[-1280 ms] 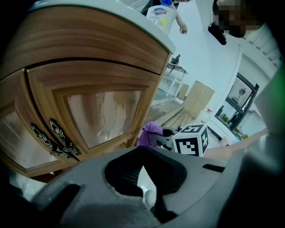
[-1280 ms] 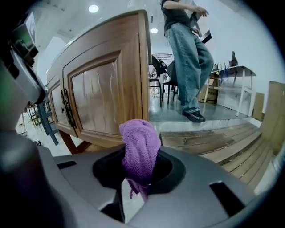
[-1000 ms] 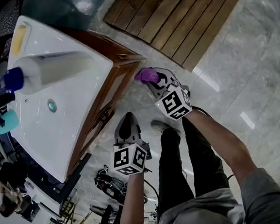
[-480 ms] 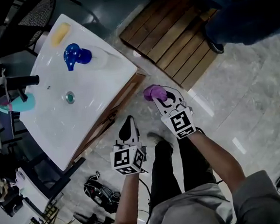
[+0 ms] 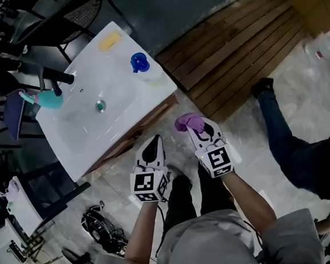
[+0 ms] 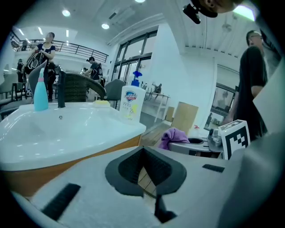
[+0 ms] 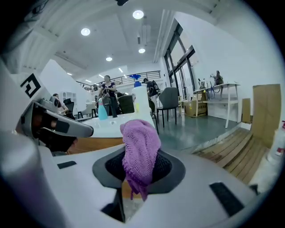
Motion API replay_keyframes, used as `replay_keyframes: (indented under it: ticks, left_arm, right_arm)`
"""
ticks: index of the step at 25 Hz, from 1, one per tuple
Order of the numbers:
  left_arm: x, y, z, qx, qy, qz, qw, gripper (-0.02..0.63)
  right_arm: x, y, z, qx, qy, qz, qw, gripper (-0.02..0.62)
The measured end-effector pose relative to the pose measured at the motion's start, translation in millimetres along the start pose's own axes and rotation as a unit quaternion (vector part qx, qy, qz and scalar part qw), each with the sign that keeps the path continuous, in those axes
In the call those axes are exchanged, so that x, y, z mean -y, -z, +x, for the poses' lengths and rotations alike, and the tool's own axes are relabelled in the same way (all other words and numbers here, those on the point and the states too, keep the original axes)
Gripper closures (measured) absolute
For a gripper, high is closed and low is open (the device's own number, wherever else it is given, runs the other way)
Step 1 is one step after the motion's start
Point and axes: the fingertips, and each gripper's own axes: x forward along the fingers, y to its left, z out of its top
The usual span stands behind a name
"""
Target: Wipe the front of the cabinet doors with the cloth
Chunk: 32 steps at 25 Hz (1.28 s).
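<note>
The purple cloth (image 5: 186,121) is sitting pinched in the right gripper (image 5: 194,129), whose jaws are clamping down on it so a bunched wad is poking out past the tips. In the right gripper view the cloth (image 7: 140,149) is drooping over the pads. It's hanging in the air just off the corner of the wooden cabinet doors (image 5: 135,138) and isn't touching them as far as I can tell. The left gripper (image 5: 153,144) is hovering next to it with its jaws pulled together on nothing, pointing at the same wood front.

Above the doors the white sink (image 5: 85,135) is carrying a soap bottle (image 5: 140,62) and a teal bottle (image 5: 46,99) on its surface. A second person's leg is showing over on the floor to the right.

My read: this is the approach step, with the wiping not really going yet. The next move is pressing that wad flat against the door face and sweeping across — keeping the squeeze firm so the cloth isn't slipping out.
</note>
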Motion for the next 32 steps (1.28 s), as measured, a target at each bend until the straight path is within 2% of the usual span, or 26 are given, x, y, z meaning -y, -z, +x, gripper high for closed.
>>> replay_keyframes:
  ticks: [7, 14, 18, 23, 32]
  left_arm:
    - [18, -56, -42, 0.039, 0.016, 0.013, 0.9990, 0.600]
    - [38, -106, -73, 0.090, 0.014, 0.013, 0.9958, 0.600]
    - [55, -130, -99, 0.111, 0.019, 0.024, 0.9933, 0.600]
    - [67, -162, -126, 0.149, 0.017, 0.042, 0.9878, 0.598]
    - [78, -179, -153, 0.175, 0.012, 0.070, 0.9821, 0.600]
  right_arm:
    - [-27, -71, -36, 0.034, -0.009, -0.011, 0.999, 0.505]
    - [-40, -139, -70, 0.084, -0.017, -0.021, 0.996, 0.505]
    - [-53, -166, -94, 0.104, -0.017, -0.018, 0.994, 0.505]
    - [-71, -198, -115, 0.127, -0.034, -0.040, 0.991, 0.506]
    - [-82, -223, -138, 0.152, -0.051, -0.041, 0.986, 0.506]
